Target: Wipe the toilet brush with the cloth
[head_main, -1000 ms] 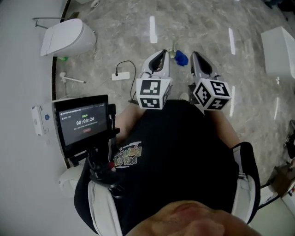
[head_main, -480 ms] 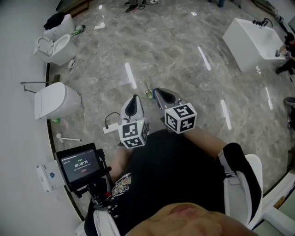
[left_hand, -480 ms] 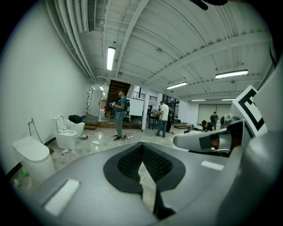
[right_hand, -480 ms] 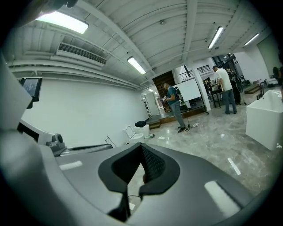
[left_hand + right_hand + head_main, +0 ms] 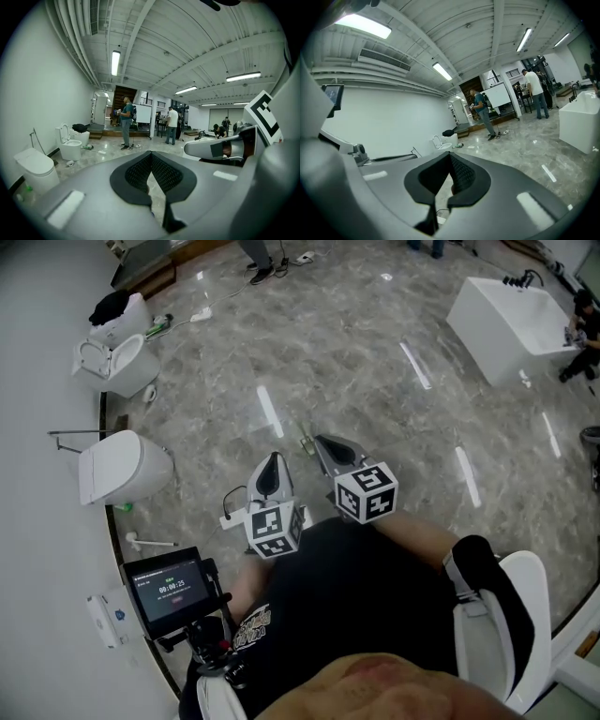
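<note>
Two grippers are held side by side over the marble floor [image 5: 375,352] in the head view, the left gripper [image 5: 273,458] just beside the right gripper [image 5: 318,439]. A thin-handled thing [image 5: 305,440] is seen on the floor between their tips and just ahead; it is too small to be named for certain, though it may be the toilet brush. In the left gripper view, the left jaws are seen clenched together with nothing gripped, and a toilet [image 5: 70,146] is set well off to their left. In the right gripper view, the right jaws are likewise pressed together and empty, and a white tub [image 5: 581,119] is set well off to their right.
</note>
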The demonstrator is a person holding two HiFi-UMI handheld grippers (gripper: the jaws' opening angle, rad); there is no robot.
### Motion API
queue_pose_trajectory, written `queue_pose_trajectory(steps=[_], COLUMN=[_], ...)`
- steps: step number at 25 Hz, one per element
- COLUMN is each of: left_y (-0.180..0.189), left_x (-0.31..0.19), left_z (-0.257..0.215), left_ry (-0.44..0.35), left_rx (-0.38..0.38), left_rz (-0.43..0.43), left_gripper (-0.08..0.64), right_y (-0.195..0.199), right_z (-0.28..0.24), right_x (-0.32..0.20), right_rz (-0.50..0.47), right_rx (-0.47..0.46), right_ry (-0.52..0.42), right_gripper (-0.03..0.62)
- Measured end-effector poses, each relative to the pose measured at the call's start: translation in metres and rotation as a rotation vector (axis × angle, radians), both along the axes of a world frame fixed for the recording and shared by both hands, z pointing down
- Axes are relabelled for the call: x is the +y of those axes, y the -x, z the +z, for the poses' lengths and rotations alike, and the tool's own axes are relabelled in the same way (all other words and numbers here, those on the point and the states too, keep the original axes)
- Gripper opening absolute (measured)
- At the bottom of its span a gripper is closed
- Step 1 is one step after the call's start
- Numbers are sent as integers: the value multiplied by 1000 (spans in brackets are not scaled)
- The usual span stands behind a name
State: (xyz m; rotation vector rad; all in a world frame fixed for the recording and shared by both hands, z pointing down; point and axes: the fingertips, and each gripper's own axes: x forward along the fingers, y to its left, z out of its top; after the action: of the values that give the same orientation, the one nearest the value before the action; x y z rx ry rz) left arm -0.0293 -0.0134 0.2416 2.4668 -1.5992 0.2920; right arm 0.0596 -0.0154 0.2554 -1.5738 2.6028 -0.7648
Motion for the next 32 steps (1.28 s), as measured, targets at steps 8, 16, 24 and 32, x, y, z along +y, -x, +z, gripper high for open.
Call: queue_pose_trajectory(steps=[8,16,24,32], left_y=[-7,-11,-2,1], left_x=[3,3,0,6], left_z=[-2,-6,-1,1], left_ry=[4,-5,-11,9], left_rx=[7,6,14,35], left_rz=[-5,1,-10,-15], left_gripper=[8,8,8,8], right_y=[-8,-14,-11,-7], right_z=[-4,-4,0,2], right_x=[3,3,1,5], right_rz=[-8,5,18,15], right_rx=[-3,-8,-13,-11], right_ry=[6,5,4,11], right_gripper=[0,0,0,0])
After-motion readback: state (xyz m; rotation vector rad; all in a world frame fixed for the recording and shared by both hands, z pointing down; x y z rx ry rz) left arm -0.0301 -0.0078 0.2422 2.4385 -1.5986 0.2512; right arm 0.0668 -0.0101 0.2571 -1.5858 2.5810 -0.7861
